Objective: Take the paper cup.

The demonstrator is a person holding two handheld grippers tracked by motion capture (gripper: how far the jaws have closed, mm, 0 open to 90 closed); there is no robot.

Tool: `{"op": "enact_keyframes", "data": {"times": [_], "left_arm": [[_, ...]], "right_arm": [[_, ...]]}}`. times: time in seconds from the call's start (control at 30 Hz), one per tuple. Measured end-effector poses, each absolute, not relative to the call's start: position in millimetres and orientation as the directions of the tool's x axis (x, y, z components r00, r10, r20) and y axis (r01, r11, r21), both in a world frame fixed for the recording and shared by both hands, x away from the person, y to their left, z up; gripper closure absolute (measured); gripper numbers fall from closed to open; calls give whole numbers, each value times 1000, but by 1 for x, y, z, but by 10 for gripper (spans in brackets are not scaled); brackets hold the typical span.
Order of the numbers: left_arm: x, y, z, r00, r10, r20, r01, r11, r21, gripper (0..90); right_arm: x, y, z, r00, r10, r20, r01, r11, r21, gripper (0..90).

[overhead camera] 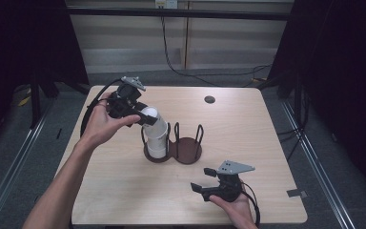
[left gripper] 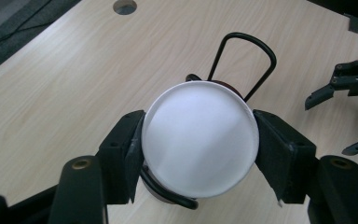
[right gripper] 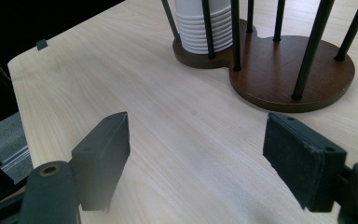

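Observation:
A stack of white paper cups [overhead camera: 156, 136] stands in the left ring of a dark brown two-ring holder [overhead camera: 188, 152] with black wire posts, near the table's middle. My left gripper [overhead camera: 147, 117] comes in from the upper left and is shut on the top cup [left gripper: 199, 142]; both pads [left gripper: 133, 149] press its rim. The right ring holds nothing. My right gripper [overhead camera: 204, 179] rests low near the front edge, open, with bare table between its jaws [right gripper: 196, 158]. In the right gripper view the holder [right gripper: 284, 77] and the ribbed cup stack [right gripper: 198, 28] lie ahead.
The wooden table [overhead camera: 248, 143] has a round cable hole [overhead camera: 209, 99] at the back. A small grey tab [overhead camera: 296, 193] sits at its front right edge. Cables run over the floor behind the table, and dark curtains stand on both sides.

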State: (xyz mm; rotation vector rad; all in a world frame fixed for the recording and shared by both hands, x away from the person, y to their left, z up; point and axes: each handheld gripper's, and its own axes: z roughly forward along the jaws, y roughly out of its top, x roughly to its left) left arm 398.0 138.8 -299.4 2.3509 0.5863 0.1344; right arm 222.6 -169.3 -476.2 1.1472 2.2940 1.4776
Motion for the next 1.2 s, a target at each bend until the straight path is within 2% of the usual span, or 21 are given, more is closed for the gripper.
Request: {"op": "enact_keyframes", "data": {"times": [0.8, 1.2], "left_arm": [[384, 165, -292, 898, 431, -91, 335, -534, 776, 376], [367, 169, -297, 909, 409, -81, 309, -531, 789, 376]], "right_arm": [[223, -168, -477, -687, 685, 242, 505, 211, 837, 222], [223, -168, -476, -691, 684, 235, 498, 214, 840, 210]]}}
